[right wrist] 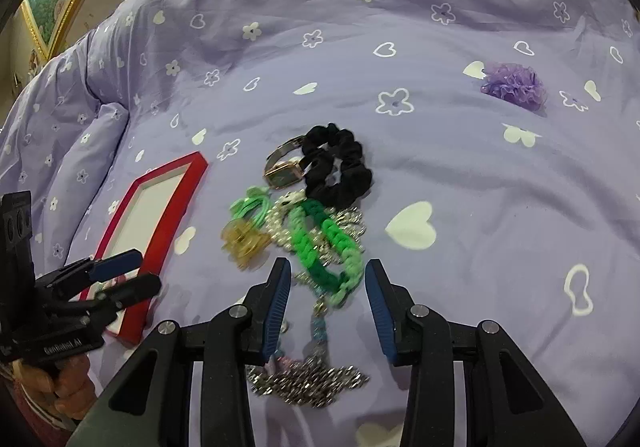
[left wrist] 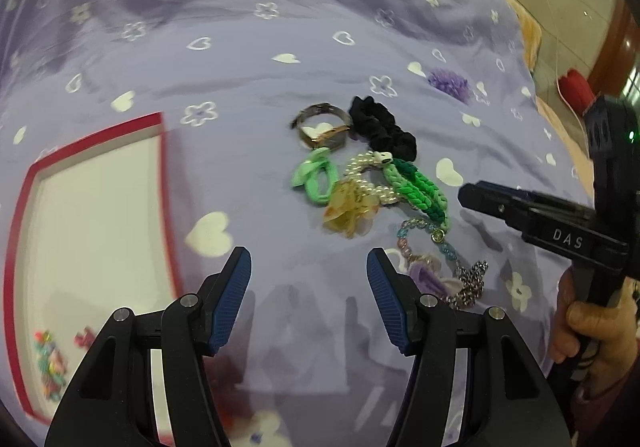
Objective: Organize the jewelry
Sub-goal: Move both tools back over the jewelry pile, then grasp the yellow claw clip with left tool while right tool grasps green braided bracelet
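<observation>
Currently both my left gripper (left wrist: 309, 265) and right gripper (right wrist: 327, 277) have jaws apart, empty, above the jewelry pile (right wrist: 304, 231) on the purple bedspread (right wrist: 440, 47), red tray (left wrist: 24, 207) beside it.

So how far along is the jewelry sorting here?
Barely begun. Done: a few small colourful pieces lie in a corner of the red-rimmed tray. In hand: nothing; the left tongs and right tongs are both open and empty. Left: the watch, black scrunchie, green braided band, silver chain and purple scrunchie remain on the bedspread.
</observation>
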Available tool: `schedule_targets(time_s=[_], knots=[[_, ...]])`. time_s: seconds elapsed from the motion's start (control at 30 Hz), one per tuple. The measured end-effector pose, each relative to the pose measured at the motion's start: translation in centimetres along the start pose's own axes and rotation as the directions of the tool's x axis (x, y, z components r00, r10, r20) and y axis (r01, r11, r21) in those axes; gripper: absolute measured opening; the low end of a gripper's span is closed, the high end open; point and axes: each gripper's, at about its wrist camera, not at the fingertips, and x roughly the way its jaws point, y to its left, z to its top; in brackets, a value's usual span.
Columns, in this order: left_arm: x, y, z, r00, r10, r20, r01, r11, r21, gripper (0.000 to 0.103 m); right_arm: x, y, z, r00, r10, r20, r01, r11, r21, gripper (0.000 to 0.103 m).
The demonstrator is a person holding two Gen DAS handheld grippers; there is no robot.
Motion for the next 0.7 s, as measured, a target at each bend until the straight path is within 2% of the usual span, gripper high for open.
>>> schedule_targets(time_s=[0.43,0.47,0.53,0.57,0.6,0.63,0.67,0.7], knots=[[6.7,-2.7,2.3,0.997,0.006,-0.070,0.000,0.997,0.082,0.059,3.5,-1.2,1.1,0.998,0.019,-0.060,-0.018,1.000,0.003,0.040],[7.0,-2.6,2.4,0.997,0.002,-0.072,0.003,0.997,0.075,0.058,3.7,-1.3,1.1,0.998,0.019,-0.066,-0.019,1.000,0.006,0.039],[7.3,-2.4,2.6,0.997,-0.012,-0.073,0.016,0.998,0.061,0.038,4.2,-1.5,1.1,0.997,0.027,-0.073,-0.026,1.000,0.015,0.039],[7.4,-2.2,2.6,0.997,-0.020,-0.075,0.024,0.999,0.049,0.036,4.3,-1.5,1.0,0.997,0.029,-0.074,-0.028,0.999,0.016,0.036],[7.4,-2.0,2.7,0.997,-0.025,-0.074,0.028,0.999,0.042,0.029,4.4,-1.5,1.0,0.997,0.028,-0.073,-0.027,1.000,0.015,0.033],[7.3,-1.8,2.7,0.997,-0.034,-0.072,0.036,0.999,0.035,0.029,4.5,-1.6,1.0,0.997,0.025,-0.073,-0.024,1.000,0.015,0.020],[7.1,-1.6,2.6,0.997,-0.043,-0.067,0.045,0.999,0.027,0.029,4.6,-1.6,0.9,0.997,0.023,-0.079,-0.022,1.000,0.015,0.014],[6.9,-1.5,2.6,0.997,-0.045,-0.061,0.046,0.999,0.024,0.028,4.7,-1.6,0.8,0.996,0.026,-0.083,-0.025,1.000,0.015,0.013]])
